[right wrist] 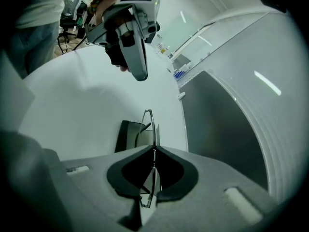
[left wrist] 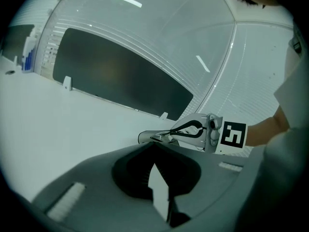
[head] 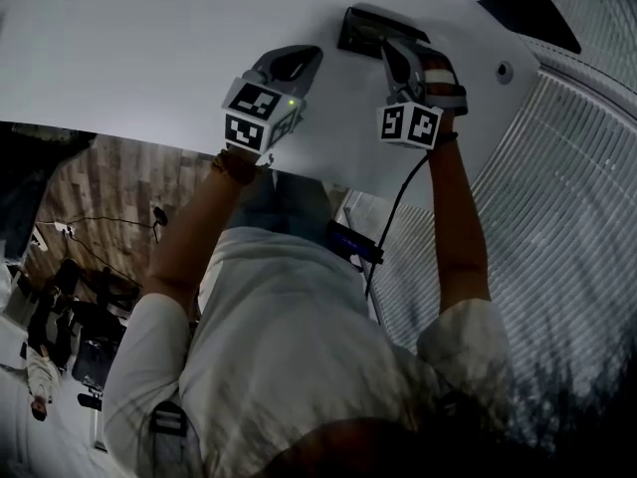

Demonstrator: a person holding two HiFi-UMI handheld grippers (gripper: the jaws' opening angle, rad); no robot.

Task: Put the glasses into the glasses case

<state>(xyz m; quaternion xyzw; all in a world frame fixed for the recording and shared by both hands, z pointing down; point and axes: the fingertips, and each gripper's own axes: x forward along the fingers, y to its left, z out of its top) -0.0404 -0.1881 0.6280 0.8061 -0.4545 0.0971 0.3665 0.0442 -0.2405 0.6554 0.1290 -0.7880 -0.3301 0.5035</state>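
Observation:
The open dark glasses case [head: 366, 30] lies on the white table [head: 149, 58], near its far edge. My right gripper [head: 390, 44] hangs just over the case, shut on thin wire-rimmed glasses [right wrist: 149, 124] held edge-on between its jaws. In the right gripper view the case [right wrist: 126, 135] sits just beyond the right gripper [right wrist: 153, 149]. My left gripper [head: 310, 56] hovers to the left of the case; its jaws meet at the tips with nothing between them. From the left gripper view [left wrist: 153, 145], the right gripper [left wrist: 186, 129] stands over the case [left wrist: 147, 137].
A dark panel [left wrist: 120, 76] runs along the table's far side, with ribbed white blinds [head: 587, 167] to the right. A small round fitting [head: 505, 71] sits in the table top. A black cable [head: 398, 207] trails from the right gripper. Small bottles [left wrist: 28, 52] stand far left.

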